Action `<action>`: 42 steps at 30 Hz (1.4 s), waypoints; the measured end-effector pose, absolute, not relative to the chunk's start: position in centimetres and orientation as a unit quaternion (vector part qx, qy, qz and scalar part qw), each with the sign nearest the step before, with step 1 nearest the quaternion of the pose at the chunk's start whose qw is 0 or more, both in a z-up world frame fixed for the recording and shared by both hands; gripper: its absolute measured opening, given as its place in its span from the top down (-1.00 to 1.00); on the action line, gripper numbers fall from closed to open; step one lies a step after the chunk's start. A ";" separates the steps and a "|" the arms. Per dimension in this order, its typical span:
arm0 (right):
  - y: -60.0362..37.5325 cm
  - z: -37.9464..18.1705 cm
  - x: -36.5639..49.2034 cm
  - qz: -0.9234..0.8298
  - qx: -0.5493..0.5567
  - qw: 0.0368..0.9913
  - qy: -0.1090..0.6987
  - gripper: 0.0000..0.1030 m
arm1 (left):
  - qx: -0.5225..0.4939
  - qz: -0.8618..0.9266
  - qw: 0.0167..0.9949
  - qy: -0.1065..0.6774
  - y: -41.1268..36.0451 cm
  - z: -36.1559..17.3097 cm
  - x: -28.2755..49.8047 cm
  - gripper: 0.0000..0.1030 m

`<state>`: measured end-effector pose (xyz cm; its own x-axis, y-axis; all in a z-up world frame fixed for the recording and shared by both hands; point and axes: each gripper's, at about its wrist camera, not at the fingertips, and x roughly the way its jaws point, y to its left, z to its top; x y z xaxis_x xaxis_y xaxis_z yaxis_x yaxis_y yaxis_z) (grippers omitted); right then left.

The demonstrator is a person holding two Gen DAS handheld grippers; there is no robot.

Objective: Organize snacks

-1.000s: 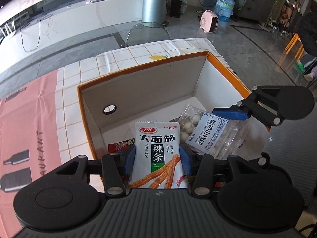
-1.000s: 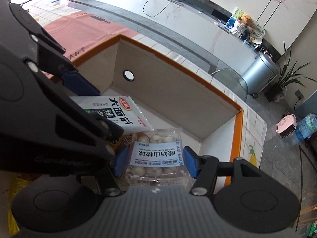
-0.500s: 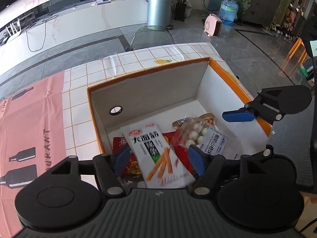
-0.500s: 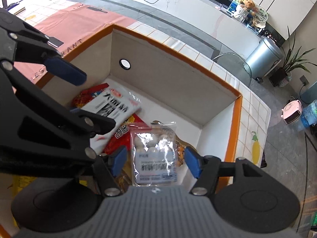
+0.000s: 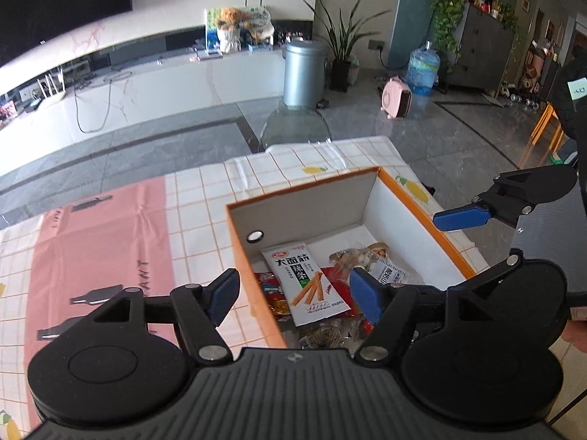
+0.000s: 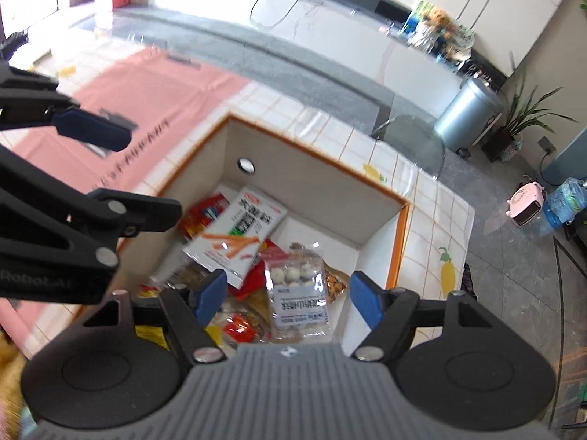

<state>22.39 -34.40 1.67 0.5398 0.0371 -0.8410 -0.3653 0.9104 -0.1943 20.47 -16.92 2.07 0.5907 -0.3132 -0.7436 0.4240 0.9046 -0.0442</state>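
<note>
An orange-rimmed cardboard box (image 5: 411, 198) stands on the tiled tablecloth and holds several snack packs. A white spicy-strip pack (image 5: 306, 280) lies on top of red packs in it; it also shows in the right wrist view (image 6: 238, 233). A clear bag of white yogurt balls (image 6: 297, 293) lies beside it, partly hidden in the left wrist view (image 5: 385, 271). My left gripper (image 5: 293, 293) is open and empty above the box's near left corner. My right gripper (image 6: 282, 297) is open and empty above the clear bag.
A pink placemat (image 5: 99, 242) covers the table left of the box. Beyond the table's far edge are a glass chair back (image 5: 293, 128), a grey bin (image 5: 304, 73), a pink heater (image 5: 396, 97) and a water jug (image 5: 422, 69).
Both grippers have let go of their packs, opened wide and lifted back from the box. The spicy-strip pack and the yogurt-ball bag now lie in the box.
</note>
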 end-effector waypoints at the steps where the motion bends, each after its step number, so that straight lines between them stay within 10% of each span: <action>1: -34.3 2.2 21.8 0.114 -0.171 0.865 0.458 -0.40 | 0.069 -0.205 0.893 0.395 -16.4 2.6 19.9 -0.57; 28: -24.3 7.5 -1.2 0.009 -0.023 0.972 0.232 -0.61 | 0.044 -0.129 0.954 0.267 -5.3 4.3 4.1 -0.71; 42: -22.6 2.0 -2.8 -0.036 0.006 0.962 0.272 -0.64 | 0.062 -0.106 0.938 0.325 -3.1 -0.8 2.1 -0.72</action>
<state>-2.83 -22.56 2.04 0.8491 -0.0666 -0.5240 0.0734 0.9973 -0.0078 2.10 -3.07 -0.77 0.7670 -0.1583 -0.6219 0.2389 0.9699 0.0477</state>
